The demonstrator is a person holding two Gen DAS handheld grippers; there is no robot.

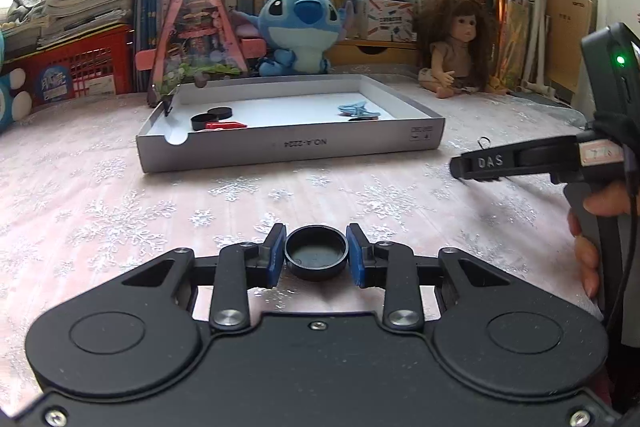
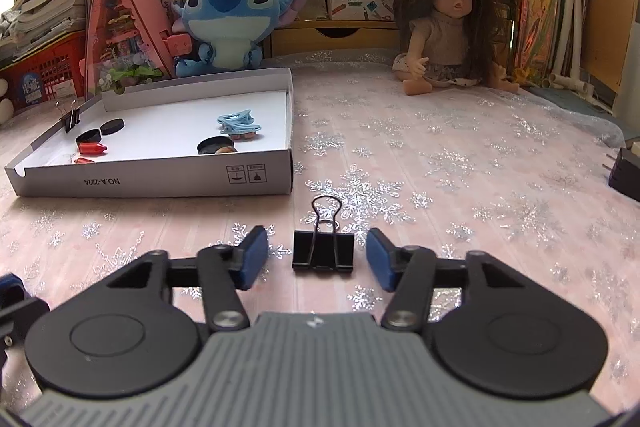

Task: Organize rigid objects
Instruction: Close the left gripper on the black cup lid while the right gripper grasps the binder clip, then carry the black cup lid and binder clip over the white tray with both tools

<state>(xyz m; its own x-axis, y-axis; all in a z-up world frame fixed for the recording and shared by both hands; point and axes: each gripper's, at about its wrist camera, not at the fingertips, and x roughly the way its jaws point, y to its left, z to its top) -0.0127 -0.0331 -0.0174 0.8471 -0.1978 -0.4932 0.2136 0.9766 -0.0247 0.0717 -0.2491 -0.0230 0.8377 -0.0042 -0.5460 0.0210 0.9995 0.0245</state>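
A round black cap [image 1: 316, 253] sits between the blue pads of my left gripper [image 1: 316, 254], which is shut on it just above the tablecloth. My right gripper [image 2: 317, 257] is open, its pads apart on either side of a black binder clip [image 2: 323, 250] that lies on the cloth. The right gripper also shows from the side in the left wrist view [image 1: 480, 165]. A shallow white box lid [image 1: 288, 143] [image 2: 160, 175] holds black caps [image 2: 100, 131], red pieces [image 2: 91, 148], a blue hair clip [image 2: 238, 123] and a clipped-on binder clip [image 2: 72, 119].
A Stitch plush [image 2: 230, 23], a doll [image 2: 448, 27], a pink triangular model house [image 1: 196, 27], a red basket [image 1: 72, 67] and rows of books stand along the back. A black plug adapter [image 2: 626, 173] lies at the right edge.
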